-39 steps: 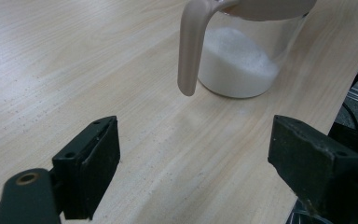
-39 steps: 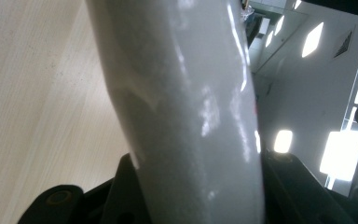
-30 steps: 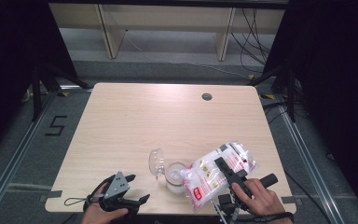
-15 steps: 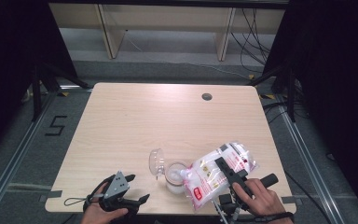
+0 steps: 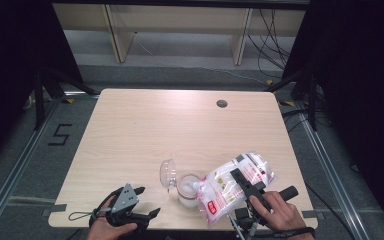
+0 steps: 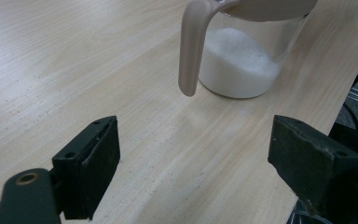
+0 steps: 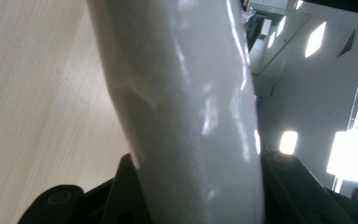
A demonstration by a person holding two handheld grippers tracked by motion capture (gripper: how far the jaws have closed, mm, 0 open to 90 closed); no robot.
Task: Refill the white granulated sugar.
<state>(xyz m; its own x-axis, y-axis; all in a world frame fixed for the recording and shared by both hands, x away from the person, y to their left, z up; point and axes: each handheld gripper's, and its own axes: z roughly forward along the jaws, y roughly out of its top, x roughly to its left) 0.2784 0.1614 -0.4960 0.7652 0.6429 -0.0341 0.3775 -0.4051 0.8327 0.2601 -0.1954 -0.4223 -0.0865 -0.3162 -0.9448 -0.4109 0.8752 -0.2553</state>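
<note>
Clearly, the right tongs (image 5: 243, 181) are clamped on a clear plastic bag of white granules (image 5: 232, 186), which is held tilted with its lower corner just over the mouth of the glass jar (image 5: 187, 189); the tilt is judged to be there so that the contents run down into the jar. In the right gripper view the bag (image 7: 186, 107) is seen squeezed between the two black jaws, its film bulging upward from them. The left tongs (image 5: 141, 202) rest open and empty on the counter (image 5: 180, 130), to the left of the jar and apart from it, probably kept ready to steady it. From the left gripper view the jar (image 6: 247, 60) stands ahead of the open jaws, partly filled with white grains, with its beige handle (image 6: 192, 46) hanging toward them. A hinged clear lid (image 5: 168, 172) is thrown back on the side of the jar away from the bag, which leaves the mouth free.

The bag's opening is hidden behind its own folds, so whether grains are flowing cannot be told. The printing on the red label (image 5: 213, 206) is too small to read, and the jar's rim is cut off in the left gripper view.
</note>
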